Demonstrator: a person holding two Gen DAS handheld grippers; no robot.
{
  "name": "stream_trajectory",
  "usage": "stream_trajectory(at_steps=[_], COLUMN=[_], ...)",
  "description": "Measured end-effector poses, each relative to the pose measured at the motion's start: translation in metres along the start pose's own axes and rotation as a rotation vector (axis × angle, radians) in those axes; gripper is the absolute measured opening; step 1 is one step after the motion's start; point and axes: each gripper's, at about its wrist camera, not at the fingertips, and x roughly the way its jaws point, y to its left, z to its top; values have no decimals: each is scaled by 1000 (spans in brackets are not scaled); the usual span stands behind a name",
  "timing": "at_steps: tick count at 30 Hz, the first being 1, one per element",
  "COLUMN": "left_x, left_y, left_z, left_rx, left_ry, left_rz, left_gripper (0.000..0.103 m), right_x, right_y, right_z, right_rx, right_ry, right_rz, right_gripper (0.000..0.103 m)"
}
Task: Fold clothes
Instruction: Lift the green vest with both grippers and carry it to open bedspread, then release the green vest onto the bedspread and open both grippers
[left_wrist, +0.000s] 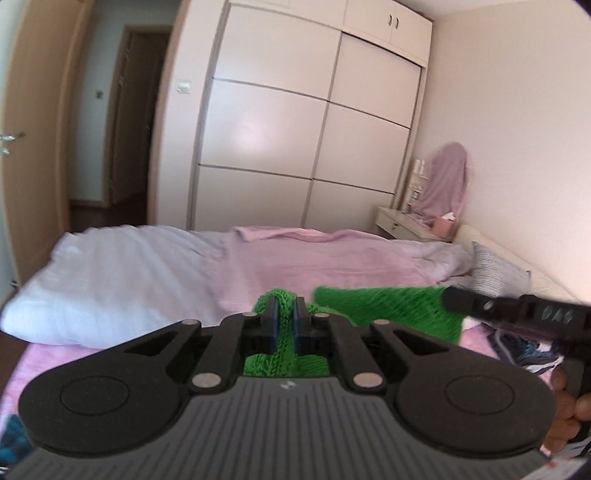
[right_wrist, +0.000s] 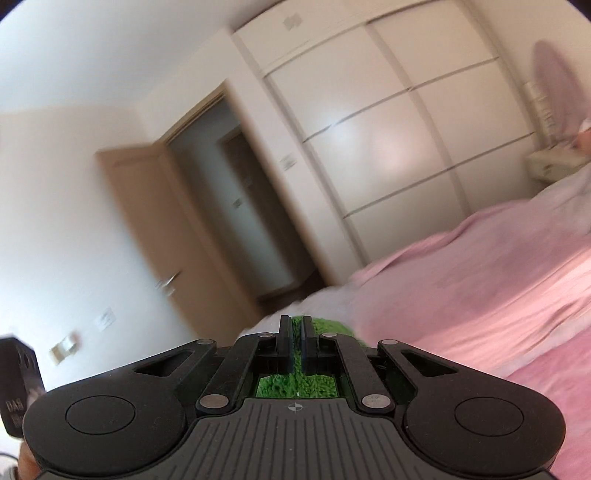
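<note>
Left wrist view: left gripper (left_wrist: 284, 317) and right gripper (right_wrist: 296, 345) each pinch fuzzy green knit garment (left_wrist: 388, 310) above pink bed (left_wrist: 314, 266)

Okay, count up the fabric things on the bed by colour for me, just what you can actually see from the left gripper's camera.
Green: 1, the fuzzy green garment, pinched by the left gripper and the right gripper.
Pink: 1, the pink cover.
White: 1, the white duvet.
Grey striped: 1, the pillow.
Dark blue and white: 1, a crumpled heap; cannot tell how many pieces.
Total: 5
</note>
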Motion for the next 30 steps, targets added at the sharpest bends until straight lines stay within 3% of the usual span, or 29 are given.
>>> stream_trajectory(at_steps=[3,8,10,12,13,14,15,16,19,22,25,30], left_x=[32,41,28,14,8,7,5,6,11,6,-1,-27], left_y=[-49,-144,-175,-199,-208,-213,-218,-221,-216,-200,-201,-204], left_z=[11,33,29,7,-11,-35,-58,-82,-149,-185,-191,-188], left_rx=[-11,18,26,42,51,58,58,46,-37,-94,-61,17], left_ry=[-13,-156,-197,-193,-159,-105,-28,72,389,585,644,637], left_rz=[-49,-168,-214,-243,-253,-259,-261,-243,-157,-78,-61,-59], left_gripper=[4,4,4,4,7,15,24,40,42,41,42,46], right_x=[-39,-127,-157,-183,-194,-202,-208,-215,-236,-235,-225,-247], right_y=[-36,-84,-104,-120,-128,-135,-142,-150,-171,-181,-164,-128], right_z=[38,67,53,25,8,-14,-34,-54,-91,-86,-84,-132], right_rx=[-35,-115,-112,-117,-106,-78,-42,-2,195,259,155,87], right_ry=[-97,-194,-120,33,141,272,389,465,592,614,652,693], right_rz=[-33,-52,-52,-64,-81,-134,-200,-252,-348,-430,-507,-529], right_gripper=[0,0,1,2,10,36,51,62,62,62,62,62])
